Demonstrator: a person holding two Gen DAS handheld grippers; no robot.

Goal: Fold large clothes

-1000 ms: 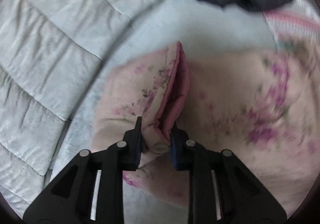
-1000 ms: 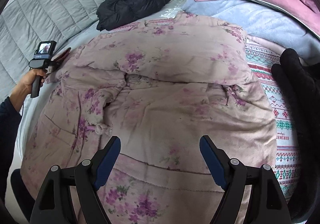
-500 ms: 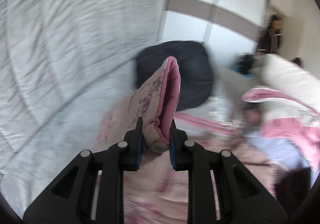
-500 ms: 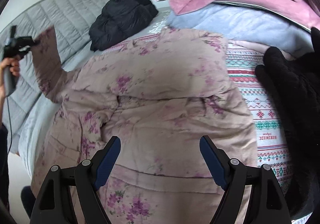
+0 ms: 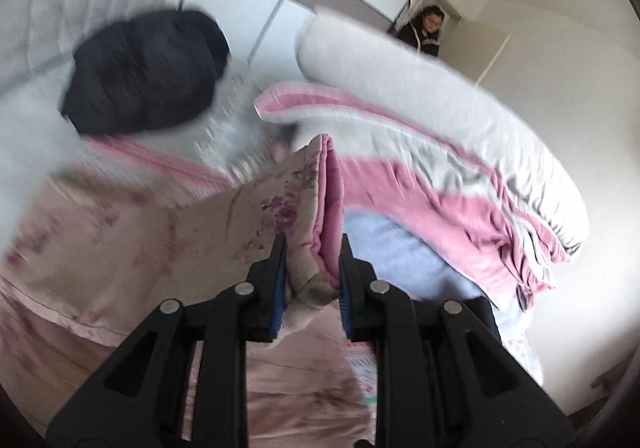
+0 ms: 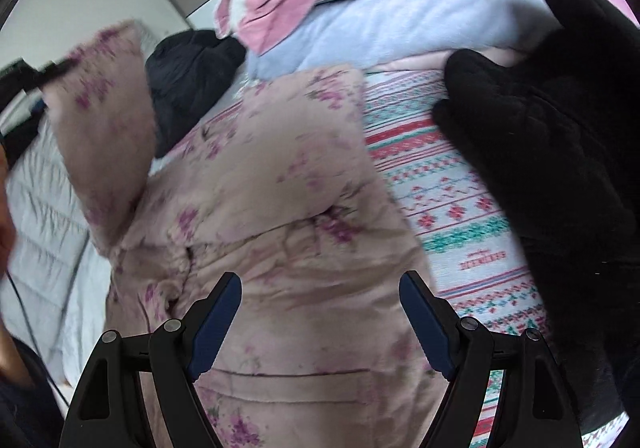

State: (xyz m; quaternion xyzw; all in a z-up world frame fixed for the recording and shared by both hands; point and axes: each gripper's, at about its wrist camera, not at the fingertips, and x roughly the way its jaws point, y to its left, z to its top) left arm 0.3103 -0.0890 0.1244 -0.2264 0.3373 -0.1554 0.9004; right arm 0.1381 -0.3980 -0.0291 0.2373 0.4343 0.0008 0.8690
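A padded pink robe with purple flowers (image 6: 280, 207) lies spread on the bed. My left gripper (image 5: 313, 272) is shut on the cuff of its sleeve (image 5: 316, 207), whose darker pink lining shows between the pads. The right wrist view shows that sleeve (image 6: 108, 135) lifted up off the bed at the left, with the left gripper small and dark at its top end (image 6: 48, 69). My right gripper (image 6: 320, 316) hovers open over the robe's lower body, above a pocket seam (image 6: 288, 374), with nothing between its fingers.
A black puffy jacket (image 5: 148, 71) lies at the bed's far end. A pile of pink, white and pale blue bedding (image 5: 440, 167) is heaped to the right. A black fleece garment (image 6: 560, 167) covers the patterned sheet (image 6: 448, 215) at right. A person (image 5: 426, 31) stands in the doorway.
My left gripper has lifted the sleeve off the bed and swung it up and toward the right, over the robe. The right gripper drifted slightly and rolled, still open.
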